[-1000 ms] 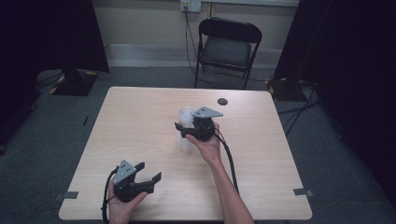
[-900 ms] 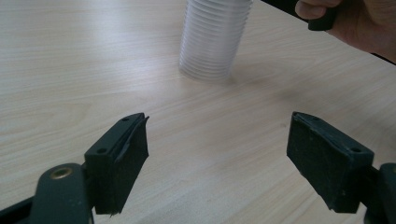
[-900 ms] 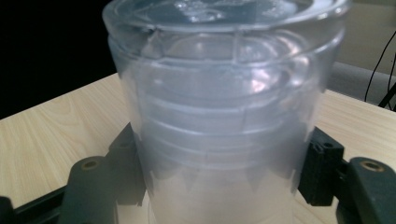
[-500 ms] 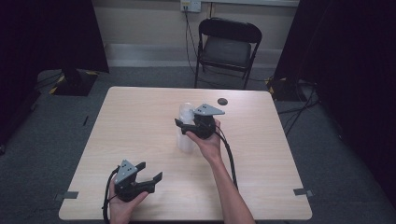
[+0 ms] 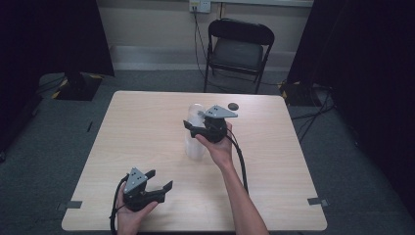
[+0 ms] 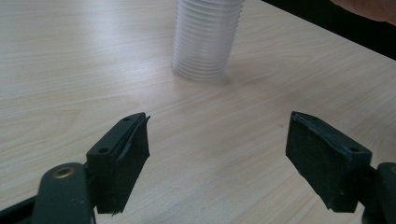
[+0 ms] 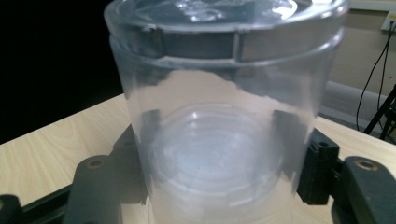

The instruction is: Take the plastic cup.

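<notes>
Since the earlier frames, the right gripper point(image 5: 195, 128) has risen slightly with the top clear plastic cup, while the left gripper point(image 5: 157, 180) has stayed at the near edge.

Subject: a stack of clear ribbed plastic cups point(image 5: 194, 142) stands upright near the middle of the light wood table point(image 5: 274, 161). The right gripper view shows the uppermost cup point(image 7: 224, 116) seated between that gripper's fingers point(image 7: 313, 168), which press on its two sides; the grip sits high on the stack, judged so that one cup can be drawn off while the rest stay down. Whether it has fully separated cannot be told.

The left gripper rests low in the person's hand, well apart from the stack, its fingers point(image 6: 123, 158) spread wide and holding nothing. It points toward the stack base point(image 6: 203, 42), judged a ready position for steadying the lower cups.

Beyond: a small dark round object point(image 5: 233, 105) lies on the far table edge; a black folding chair point(image 5: 238, 49) stands behind.
</notes>
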